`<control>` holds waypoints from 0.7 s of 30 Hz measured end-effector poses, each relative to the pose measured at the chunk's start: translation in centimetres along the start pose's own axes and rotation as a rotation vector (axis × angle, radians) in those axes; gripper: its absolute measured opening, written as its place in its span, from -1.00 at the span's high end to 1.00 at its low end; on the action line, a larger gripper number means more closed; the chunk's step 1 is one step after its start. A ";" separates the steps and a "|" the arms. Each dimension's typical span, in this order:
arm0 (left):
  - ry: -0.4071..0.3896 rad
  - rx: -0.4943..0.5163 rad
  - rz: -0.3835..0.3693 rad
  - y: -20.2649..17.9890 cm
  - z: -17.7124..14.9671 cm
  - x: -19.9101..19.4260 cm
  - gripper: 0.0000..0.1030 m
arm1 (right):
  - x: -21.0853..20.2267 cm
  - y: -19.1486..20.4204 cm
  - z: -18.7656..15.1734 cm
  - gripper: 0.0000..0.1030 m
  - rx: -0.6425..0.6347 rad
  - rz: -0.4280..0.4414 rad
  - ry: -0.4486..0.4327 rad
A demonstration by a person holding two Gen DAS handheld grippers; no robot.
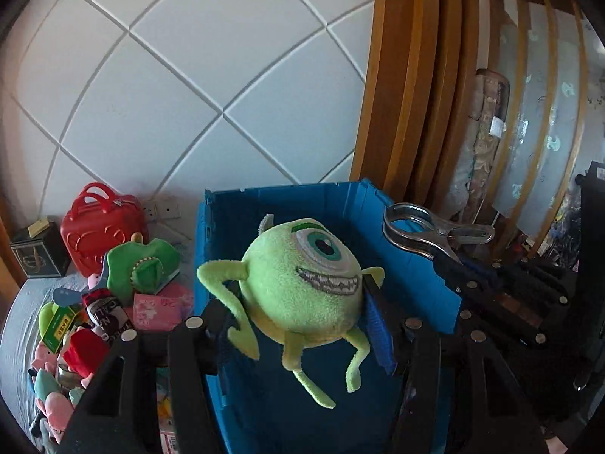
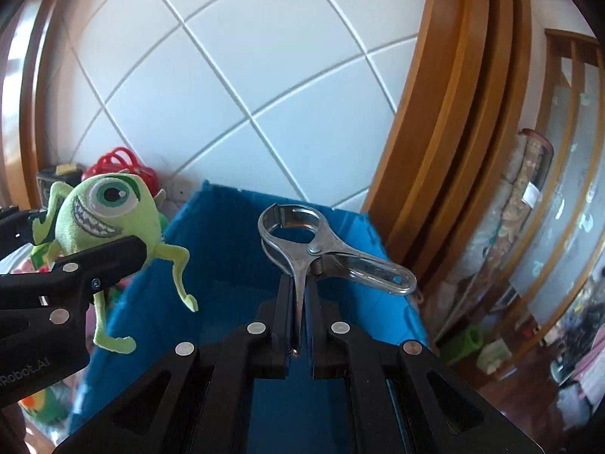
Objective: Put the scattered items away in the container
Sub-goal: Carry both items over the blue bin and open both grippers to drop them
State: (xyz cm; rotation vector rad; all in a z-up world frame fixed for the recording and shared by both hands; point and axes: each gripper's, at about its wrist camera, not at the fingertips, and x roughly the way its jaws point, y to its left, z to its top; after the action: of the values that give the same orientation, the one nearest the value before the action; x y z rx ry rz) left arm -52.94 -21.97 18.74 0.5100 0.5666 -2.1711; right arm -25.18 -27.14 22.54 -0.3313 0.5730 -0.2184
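My left gripper (image 1: 298, 302) is shut on a green one-eyed plush monster (image 1: 302, 283) and holds it in the air over the open blue crate (image 1: 412, 272). The plush's thin arms and legs dangle below the fingers. My right gripper (image 2: 298, 295) is shut on one handle of a large metal clip (image 2: 302, 238), which stands up above the blue crate (image 2: 211, 257). In the right wrist view the plush monster (image 2: 106, 212) and left gripper (image 2: 87, 249) show at the left. The metal clip (image 1: 427, 232) and right gripper (image 1: 465, 272) appear at the right of the left wrist view.
Left of the crate lies a heap of scattered items: a red case (image 1: 100, 230), a green plush pouch (image 1: 141, 265), a pink packet (image 1: 159, 308), a dark box (image 1: 38, 253) and several small toys. A white tiled wall (image 1: 189, 75) stands behind, a wooden door frame (image 1: 408, 75) to the right.
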 end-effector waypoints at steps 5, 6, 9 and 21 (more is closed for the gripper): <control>0.258 0.037 0.105 -2.7 -1.1 9.9 -0.11 | 9.7 -1.9 -1.4 0.91 -0.042 0.092 0.232; 0.315 0.041 0.118 -2.7 -1.8 11.6 -0.11 | 11.5 -1.9 -2.1 0.91 -0.049 0.116 0.283; 0.474 -0.002 0.136 -2.3 -3.7 16.4 -0.11 | 16.2 -1.8 -4.2 0.90 -0.073 0.172 0.447; 0.851 -0.034 0.143 -2.6 -11.3 27.3 -0.13 | 25.2 -1.5 -12.7 0.90 -0.154 0.242 0.839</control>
State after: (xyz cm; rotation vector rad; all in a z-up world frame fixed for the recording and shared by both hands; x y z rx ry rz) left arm -69.10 -31.03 -4.43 1.4257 0.9693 -1.7345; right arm -11.85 -39.02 0.65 -0.3083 1.4549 -0.0697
